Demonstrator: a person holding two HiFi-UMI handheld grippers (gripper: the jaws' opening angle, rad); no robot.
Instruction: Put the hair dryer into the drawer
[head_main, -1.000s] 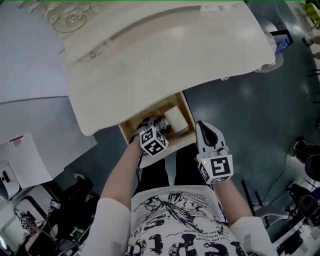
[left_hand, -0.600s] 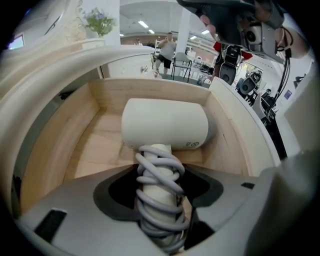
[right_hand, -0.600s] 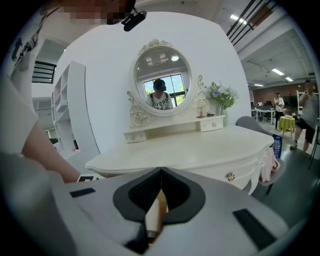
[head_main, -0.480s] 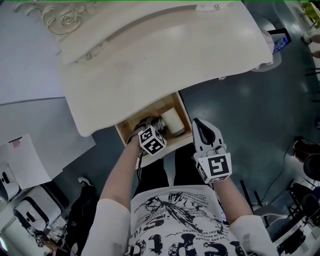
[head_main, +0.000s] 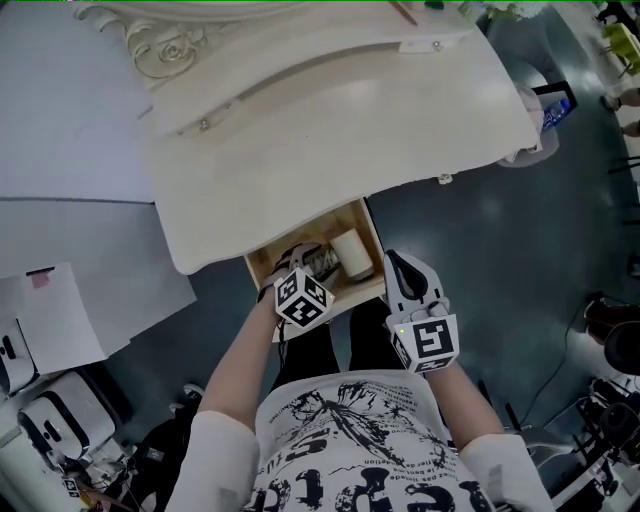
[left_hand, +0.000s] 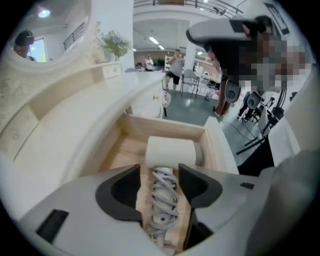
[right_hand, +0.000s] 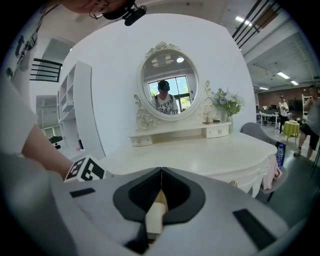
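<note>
Left gripper view: left tongs (left_hand: 160, 171), just spreading wide, free the hair dryer (left_hand: 171, 150) inside the drawer (left_hand: 165, 128); right tongs (right_hand: 161, 173) closed, empty.

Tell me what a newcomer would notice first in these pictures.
The cream hair dryer, grey cord wound round its handle, lies in the open pale wooden drawer of the white curved dressing table. The left gripper hangs over it, jaws just opened, the handle between them ungripped. An ornate oval mirror stands at the table's back.
</note>
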